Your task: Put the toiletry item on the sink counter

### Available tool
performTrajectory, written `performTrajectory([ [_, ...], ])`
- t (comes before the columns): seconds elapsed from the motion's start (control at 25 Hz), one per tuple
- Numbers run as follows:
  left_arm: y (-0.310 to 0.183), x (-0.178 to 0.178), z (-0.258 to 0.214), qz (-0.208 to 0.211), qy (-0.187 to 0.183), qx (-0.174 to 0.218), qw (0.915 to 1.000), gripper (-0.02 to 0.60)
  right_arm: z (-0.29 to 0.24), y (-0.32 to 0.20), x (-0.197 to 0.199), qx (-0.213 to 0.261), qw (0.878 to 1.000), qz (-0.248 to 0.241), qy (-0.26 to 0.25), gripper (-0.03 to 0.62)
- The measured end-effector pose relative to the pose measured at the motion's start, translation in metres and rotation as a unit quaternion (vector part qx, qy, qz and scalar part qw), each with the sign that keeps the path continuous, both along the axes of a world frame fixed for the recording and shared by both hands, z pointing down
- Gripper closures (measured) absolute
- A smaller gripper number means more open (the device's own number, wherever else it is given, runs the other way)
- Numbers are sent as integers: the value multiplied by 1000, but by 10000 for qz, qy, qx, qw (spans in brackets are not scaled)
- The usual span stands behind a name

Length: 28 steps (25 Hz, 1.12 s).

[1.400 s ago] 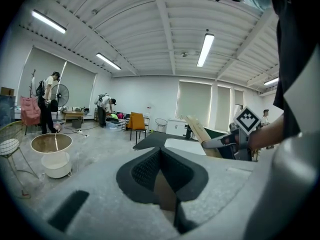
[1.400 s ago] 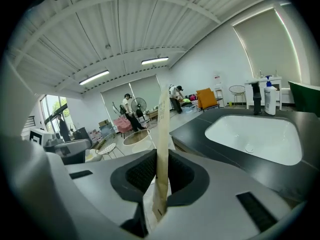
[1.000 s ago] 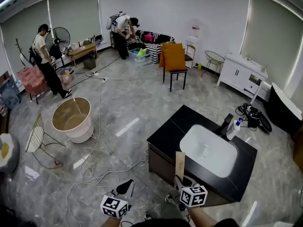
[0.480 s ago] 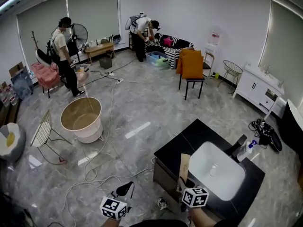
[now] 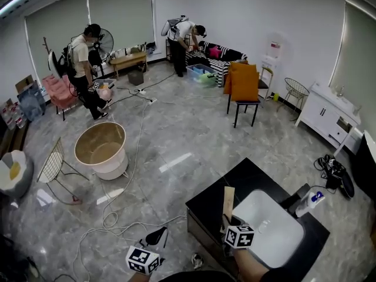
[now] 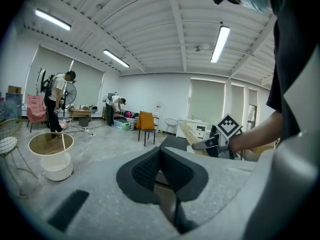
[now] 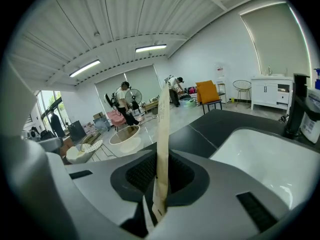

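The toiletry item is a flat, narrow beige pack standing upright. My right gripper is shut on its lower end, and in the right gripper view the pack rises edge-on between the pads. It hangs over the black sink counter, at the near left rim of the white basin. The counter and basin lie just ahead of the jaws. My left gripper is low over the floor to the left, its jaws shut on nothing.
A black faucet and a white bottle stand at the basin's far side. Cables trail over the floor by the counter. A round tub, a wire chair and an orange-cushioned chair stand further off, with people at the back.
The view has swung, so the counter now sits lower and further right. My right gripper, still holding the pack, has shifted a little towards the basin's rim. The left gripper has barely moved.
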<state>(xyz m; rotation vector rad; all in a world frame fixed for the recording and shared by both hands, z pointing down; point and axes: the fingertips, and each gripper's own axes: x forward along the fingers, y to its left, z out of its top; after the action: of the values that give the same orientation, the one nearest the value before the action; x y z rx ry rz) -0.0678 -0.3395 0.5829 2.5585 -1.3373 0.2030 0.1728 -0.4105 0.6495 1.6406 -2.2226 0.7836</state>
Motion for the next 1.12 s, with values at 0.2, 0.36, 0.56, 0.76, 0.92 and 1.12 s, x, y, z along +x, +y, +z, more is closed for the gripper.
performTrajectory([
  [0.2, -21, 15, 4, -54, -39, -15, 10000, 578, 15, -39, 17, -105, 9999, 54, 68, 543],
  [0.36, -36, 25, 8, -83, -89, -64, 9999, 578, 31, -62, 22, -313, 9995, 5, 37, 543],
  [0.56, -53, 37, 10, -78, -117, -81, 9999, 578, 52, -87, 24, -583, 9983, -55, 24, 542],
  [0.76, -54, 49, 19, -24, -132, -215, 9997, 578, 72, -101, 28, -881, 9961, 40, -45, 540],
  [0.92, -57, 52, 24, -14, -148, -306, 9994, 578, 82, -110, 28, -955, 9954, 97, -51, 539],
  [1.12, -59, 56, 29, 31, -204, -384, 9991, 578, 91, -115, 29, -971, 9951, 174, 14, 517],
])
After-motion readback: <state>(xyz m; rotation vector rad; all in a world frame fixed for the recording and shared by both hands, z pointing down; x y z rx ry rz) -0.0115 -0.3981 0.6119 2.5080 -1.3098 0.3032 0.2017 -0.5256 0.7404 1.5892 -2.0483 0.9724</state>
